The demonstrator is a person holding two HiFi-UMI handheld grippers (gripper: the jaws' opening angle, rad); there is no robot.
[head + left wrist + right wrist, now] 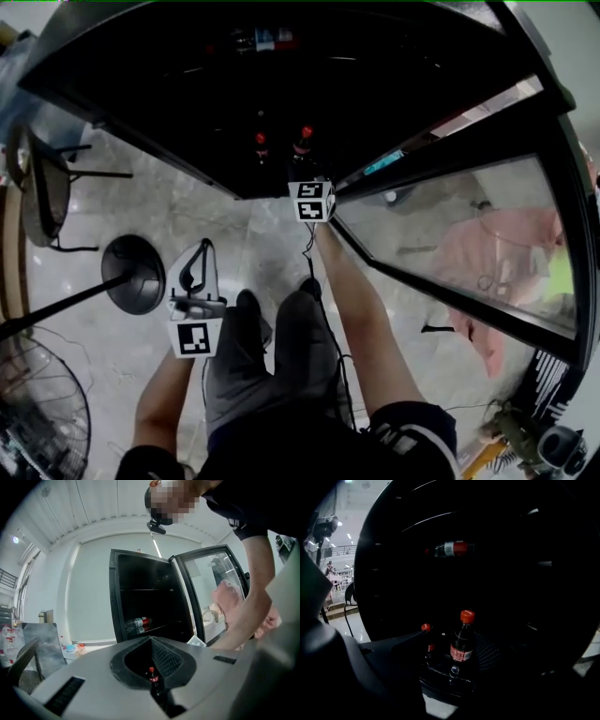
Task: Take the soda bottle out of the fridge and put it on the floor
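The black fridge stands open. On its bottom shelf stand two dark soda bottles with red caps, one at the right and one at the left. My right gripper reaches into the fridge, its marker cube at the doorway. Its jaws are spread wide, and the right bottle stands between them without visible pad contact. The left jaw half hides the left bottle. My left gripper hangs back over the floor, shut and empty.
A third bottle lies on an upper shelf. The glass door is swung open to the right. On the tiled floor at the left are a round stand base, a fan cage and a chair.
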